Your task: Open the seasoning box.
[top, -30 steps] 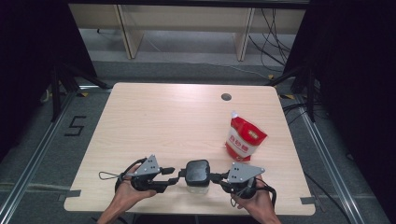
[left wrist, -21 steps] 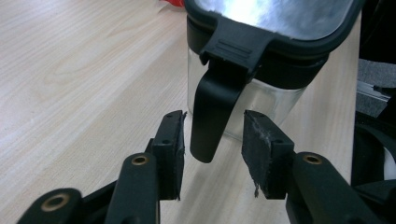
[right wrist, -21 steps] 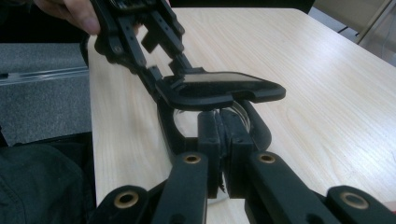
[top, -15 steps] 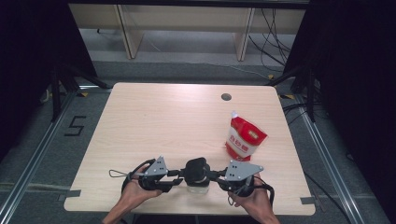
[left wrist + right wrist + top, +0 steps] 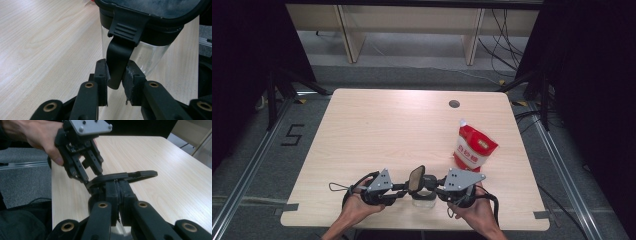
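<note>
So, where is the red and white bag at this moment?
In the high view, the red and white bag stands on the right part of the table, below the round hole, just beyond the right gripper.

The table (image 5: 377, 130) has a pale wood-grain top, smooth and matt, with fine streaks running along it. The jar (image 5: 147, 56) is clear glass or plastic, I cannot tell which, and glossy. Its lid (image 5: 150, 15) is black plastic, matt and a little dusty on top, and the latch (image 5: 120, 55) is smooth black plastic with a ribbed patch. The left gripper (image 5: 116, 82) has matt black jaws with brass-coloured rivets and worn, rough-edged pads (image 5: 130, 77). The pouch (image 5: 474, 147) is shiny red and white film.
</note>
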Demonstrator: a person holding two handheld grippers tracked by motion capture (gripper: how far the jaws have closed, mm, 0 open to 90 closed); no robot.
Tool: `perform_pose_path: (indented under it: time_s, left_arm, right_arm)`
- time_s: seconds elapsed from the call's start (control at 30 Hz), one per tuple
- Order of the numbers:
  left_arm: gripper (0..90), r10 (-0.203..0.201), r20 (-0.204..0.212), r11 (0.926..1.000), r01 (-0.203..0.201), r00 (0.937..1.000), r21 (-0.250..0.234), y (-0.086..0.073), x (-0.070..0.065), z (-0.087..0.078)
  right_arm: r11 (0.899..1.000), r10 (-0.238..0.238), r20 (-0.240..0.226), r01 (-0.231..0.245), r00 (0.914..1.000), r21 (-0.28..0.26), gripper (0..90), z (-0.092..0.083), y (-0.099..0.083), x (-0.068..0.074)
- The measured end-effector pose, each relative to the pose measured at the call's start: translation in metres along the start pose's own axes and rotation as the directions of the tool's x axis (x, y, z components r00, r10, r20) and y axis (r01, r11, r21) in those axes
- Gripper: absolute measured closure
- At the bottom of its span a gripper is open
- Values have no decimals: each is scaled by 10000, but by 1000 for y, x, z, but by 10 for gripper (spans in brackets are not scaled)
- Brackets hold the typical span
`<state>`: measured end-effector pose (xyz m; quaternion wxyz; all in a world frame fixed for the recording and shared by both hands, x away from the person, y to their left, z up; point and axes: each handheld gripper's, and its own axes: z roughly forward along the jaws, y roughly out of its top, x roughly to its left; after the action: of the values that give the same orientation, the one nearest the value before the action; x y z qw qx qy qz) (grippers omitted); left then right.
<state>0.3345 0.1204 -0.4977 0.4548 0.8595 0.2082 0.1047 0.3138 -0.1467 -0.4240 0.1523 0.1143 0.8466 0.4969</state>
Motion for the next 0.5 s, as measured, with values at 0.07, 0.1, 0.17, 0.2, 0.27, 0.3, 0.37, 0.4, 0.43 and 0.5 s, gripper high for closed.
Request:
perform_pose_path:
  time_s: [0.07, 0.1, 0.17, 0.2, 0.27, 0.3, 0.37, 0.4, 0.43, 0.5]
  left_arm:
    - [738, -90, -27, 10000, 90, 10000, -31, 0, -1, 0]
    - [738, -6, -58, 10000, 6, 10000, 43, 0, 0, 0]
    - [738, -81, -32, 10000, 81, 10000, 18, 0, -1, 0]
    - [738, -4, -74, 10000, 5, 10000, 62, 0, 0, 0]
    - [739, 2, -79, 10000, -1, 10000, 66, 0, -1, 0]
    - [740, 2, -82, 10000, -1, 10000, 76, 0, -1, 0]
    - [740, -111, -91, 9999, 111, 9999, 24, 0, -2, 0]
    - [740, -111, -91, 9999, 111, 9999, 24, 0, -2, 0]
    - [740, -81, -99, 10000, 81, 9999, 29, 1, -3, 0]
    - [740, -146, -136, 9998, 148, 9998, 143, 1, -4, 0]
  right_arm:
    - [9999, -97, -12, 96, 10000, -82, 882, 2, 4, 0]
    - [9998, -171, 2, 171, 9999, -83, 882, 3, 5, 0]
    - [9999, -110, -75, 110, 9999, -71, 882, 6, 8, 1]
    - [9999, -78, -83, 77, 9999, -99, 882, 7, 9, 2]
    - [9999, -117, -108, 115, 9999, -120, 882, 9, 12, 2]
    - [9997, -195, -138, 193, 9997, -139, 882, 10, 13, 2]
    - [9997, -173, -222, 169, 9996, -174, 882, 14, 16, 2]
    - [9997, -173, -222, 169, 9996, -174, 882, 14, 16, 2]
    - [9997, -210, -255, 207, 9995, -135, 882, 17, 19, 3]
    - [9996, -256, -308, 253, 9992, -107, 882, 21, 22, 4]
